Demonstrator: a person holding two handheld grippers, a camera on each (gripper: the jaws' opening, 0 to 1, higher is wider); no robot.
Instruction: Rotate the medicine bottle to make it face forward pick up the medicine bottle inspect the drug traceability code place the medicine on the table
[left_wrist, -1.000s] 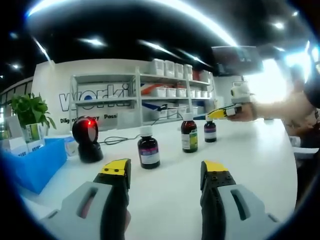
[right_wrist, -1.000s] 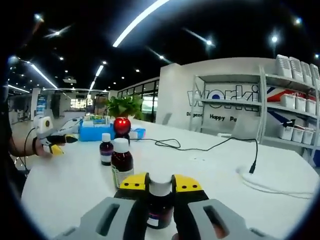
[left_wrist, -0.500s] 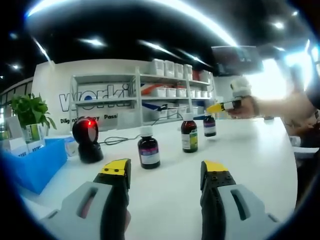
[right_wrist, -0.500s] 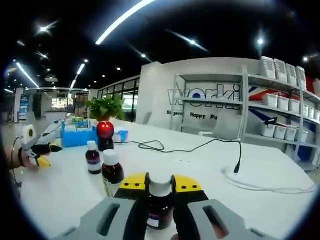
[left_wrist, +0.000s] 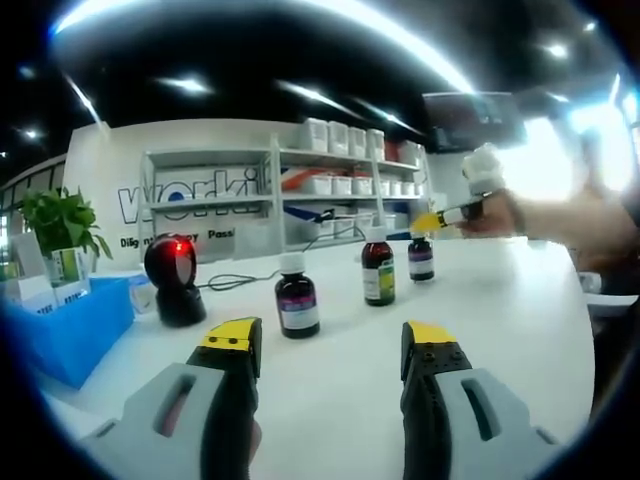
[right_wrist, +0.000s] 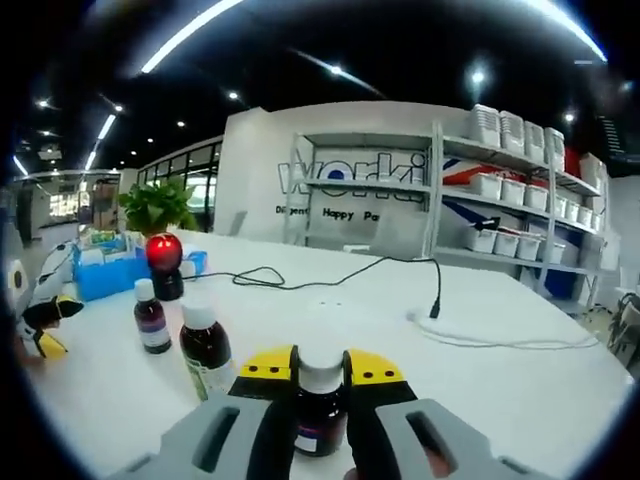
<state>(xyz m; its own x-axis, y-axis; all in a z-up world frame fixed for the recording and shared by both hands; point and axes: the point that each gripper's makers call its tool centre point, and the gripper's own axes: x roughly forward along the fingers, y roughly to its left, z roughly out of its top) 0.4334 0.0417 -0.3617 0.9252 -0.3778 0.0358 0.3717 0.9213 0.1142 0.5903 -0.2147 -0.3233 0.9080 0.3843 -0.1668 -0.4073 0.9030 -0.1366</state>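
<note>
- Yellow-tipped jaws of the left gripper (left_wrist: 330, 345) are standing wide apart with nothing between them, waiting low over the white table (left_wrist: 500, 300) in the left gripper view. Two brown medicine bottles (left_wrist: 297, 295) (left_wrist: 378, 266) are standing ahead beside the red-lit barcode scanner (left_wrist: 170, 265); the far bottle (left_wrist: 421, 257) is being turned by the right gripper (left_wrist: 440, 217), which has shifted slightly since a second ago.
- Dark glass is sitting clamped between the right gripper's (right_wrist: 320, 368) jaws in the right gripper view: the held bottle's (right_wrist: 321, 400) white cap is up, and the background has swung sideways, suggesting rotation toward forward-facing.

My left gripper view sits low over the table (left_wrist: 330, 370), facing the shelving (left_wrist: 300, 190); my right gripper view looks close along the same table (right_wrist: 520, 380) toward that shelving (right_wrist: 500, 190).
</note>
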